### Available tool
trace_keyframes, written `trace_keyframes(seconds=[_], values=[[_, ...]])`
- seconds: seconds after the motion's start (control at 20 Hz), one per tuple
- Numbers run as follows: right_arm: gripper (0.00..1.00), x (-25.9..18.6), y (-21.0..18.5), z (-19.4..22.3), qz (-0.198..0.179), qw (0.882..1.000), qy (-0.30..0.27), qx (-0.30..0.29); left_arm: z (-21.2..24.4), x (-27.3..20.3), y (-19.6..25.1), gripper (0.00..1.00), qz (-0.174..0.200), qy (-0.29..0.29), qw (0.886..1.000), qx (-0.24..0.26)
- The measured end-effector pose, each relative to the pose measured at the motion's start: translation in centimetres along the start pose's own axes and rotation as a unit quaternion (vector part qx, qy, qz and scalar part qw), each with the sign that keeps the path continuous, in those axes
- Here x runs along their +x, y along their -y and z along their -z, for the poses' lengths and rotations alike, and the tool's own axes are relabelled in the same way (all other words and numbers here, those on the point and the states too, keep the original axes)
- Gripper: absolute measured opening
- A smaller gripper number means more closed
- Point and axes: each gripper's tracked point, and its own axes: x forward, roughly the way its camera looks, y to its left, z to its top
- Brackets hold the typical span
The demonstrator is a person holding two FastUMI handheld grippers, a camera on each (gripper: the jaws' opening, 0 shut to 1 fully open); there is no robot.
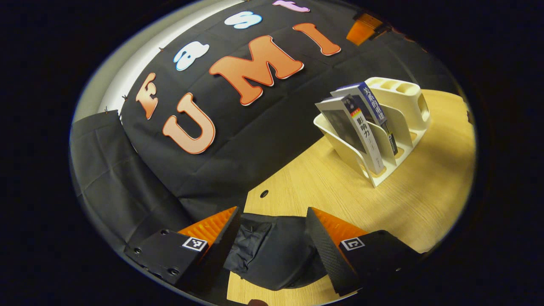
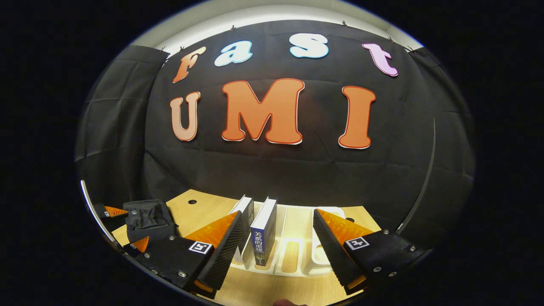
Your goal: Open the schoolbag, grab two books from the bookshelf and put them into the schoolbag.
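Black schoolbag (image 1: 272, 250), cream bookshelf (image 1: 403, 102), dark-blue book (image 2: 263, 231), grey-covered book (image 1: 346, 127), pale wood-grain table (image 1: 416, 195)

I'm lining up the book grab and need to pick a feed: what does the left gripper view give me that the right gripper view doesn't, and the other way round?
Left gripper view: the left gripper is open, its fingers straddling the black schoolbag, with the bookshelf seen from the side, off to the right.
Right gripper view: the right gripper is open and faces the bookshelf head-on, the blue book framed between its fingers.
Shared: schoolbag, bookshelf, blue book, white-spined book, wooden table.
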Motion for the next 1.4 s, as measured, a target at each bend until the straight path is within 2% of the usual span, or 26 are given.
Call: trace_keyframes(seconds=[0.55,0.8,1.1,1.4], values=[[0.98,0.1,1.1,0.5,0.016,1.000,-0.007,0.002,9.5,1.8,3.7,0.98,0.025,-0.094,0.993,0.067],[0.98,-0.2,1.3,0.6,0.028,1.000,-0.009,0.003,12.2,2.7,4.4,0.98,0.034,-0.118,0.988,0.091],[0.98,-0.5,0.9,1.0,0.041,0.999,-0.016,-0.004,14.4,4.0,4.2,1.00,0.026,-0.126,0.986,0.109],[0.97,-0.7,0.2,1.1,0.051,0.998,-0.022,-0.008,13.2,5.0,2.8,0.98,-0.001,-0.097,0.989,0.115]])
